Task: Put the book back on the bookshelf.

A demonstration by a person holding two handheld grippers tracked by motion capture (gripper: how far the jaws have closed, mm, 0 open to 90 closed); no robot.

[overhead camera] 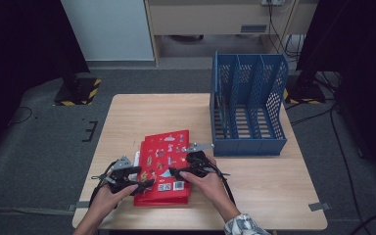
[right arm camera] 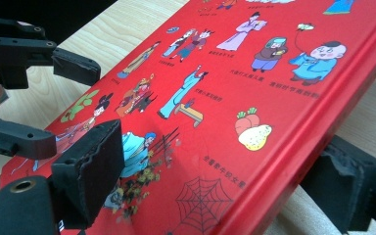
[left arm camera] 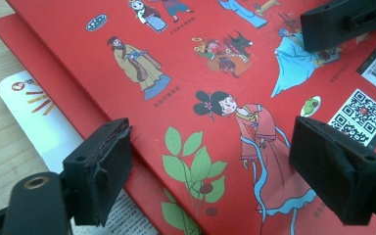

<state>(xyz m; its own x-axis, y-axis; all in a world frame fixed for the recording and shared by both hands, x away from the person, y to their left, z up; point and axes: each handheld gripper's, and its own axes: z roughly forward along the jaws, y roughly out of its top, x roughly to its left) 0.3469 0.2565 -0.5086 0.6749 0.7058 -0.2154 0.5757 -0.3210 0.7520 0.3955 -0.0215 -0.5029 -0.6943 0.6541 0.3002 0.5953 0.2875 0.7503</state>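
Here, at the near middle of the table [overhead camera: 274, 196], the red book [overhead camera: 164, 166] lies flat atop another red book [left arm camera: 54, 83]. The left gripper [overhead camera: 127, 180] hovers with jaws apart above its left edge. The right gripper [overhead camera: 186, 169] straddles the right edge, jaws apart, not pressing. Stiff, glossy, probably slippery and fairly heavy, the book is best pinched at that edge. Farther right stands the blue file rack [overhead camera: 247, 105].

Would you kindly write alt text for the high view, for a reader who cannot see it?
A person's two hands hold the left gripper and right gripper over a red picture book topping a small stack on a wooden table. An empty blue file rack stands at the table's far right.
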